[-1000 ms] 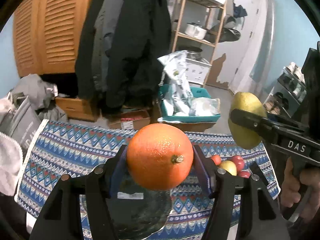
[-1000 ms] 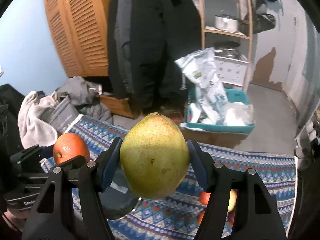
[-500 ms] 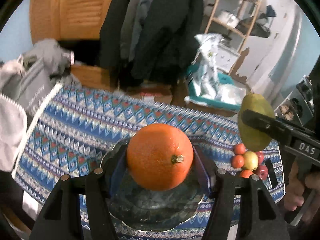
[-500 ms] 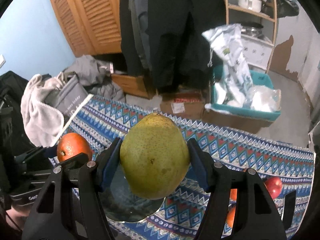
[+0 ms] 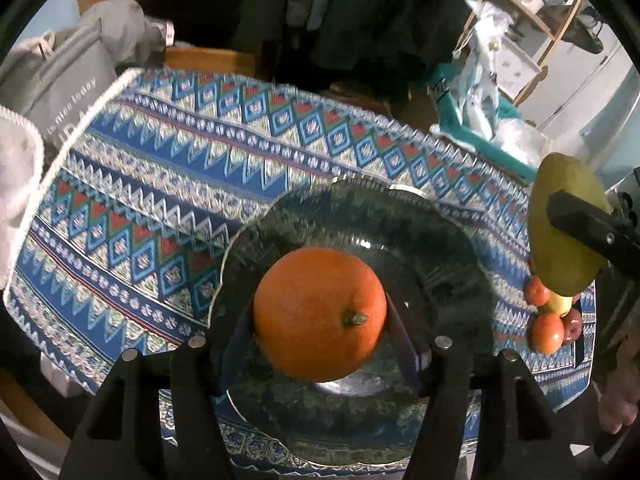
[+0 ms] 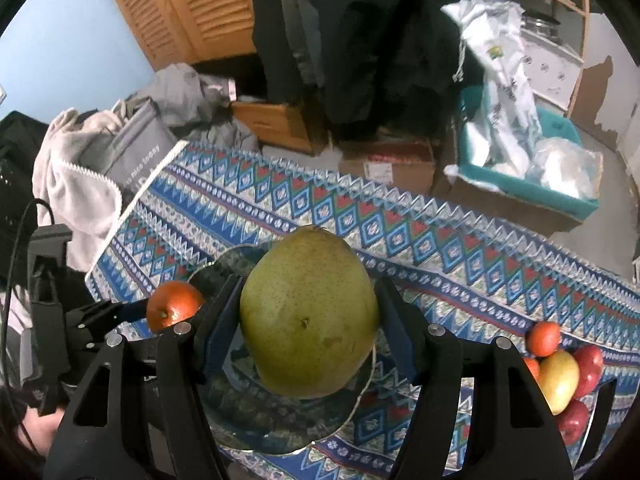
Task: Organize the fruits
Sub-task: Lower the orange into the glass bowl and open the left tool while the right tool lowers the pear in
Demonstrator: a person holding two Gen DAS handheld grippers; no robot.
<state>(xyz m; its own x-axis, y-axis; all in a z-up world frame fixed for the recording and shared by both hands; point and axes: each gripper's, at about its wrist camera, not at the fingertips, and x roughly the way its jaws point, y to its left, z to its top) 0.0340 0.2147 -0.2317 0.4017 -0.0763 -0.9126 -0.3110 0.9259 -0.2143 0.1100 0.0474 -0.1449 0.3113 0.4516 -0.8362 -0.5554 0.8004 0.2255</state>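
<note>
My left gripper (image 5: pixel 320 316) is shut on an orange (image 5: pixel 316 312) and holds it above a dark glass plate (image 5: pixel 452 272) on the patterned cloth. My right gripper (image 6: pixel 308 316) is shut on a green pear (image 6: pixel 308 316) and holds it above the same plate (image 6: pixel 248 412). The pear also shows at the right of the left wrist view (image 5: pixel 560 224), and the orange at the left of the right wrist view (image 6: pixel 172 310). A pile of apples and small oranges (image 6: pixel 560 368) lies on the cloth to the right of the plate.
The blue patterned cloth (image 5: pixel 168 184) covers the table. A grey bag and towel (image 6: pixel 100 160) lie off its left edge. Cardboard boxes and a teal bin with bags (image 6: pixel 520 152) stand on the floor beyond. Dark coats hang behind.
Both grippers have tilted downward and moved toward the table with their fruit. The plate now fills much more of both views.
</note>
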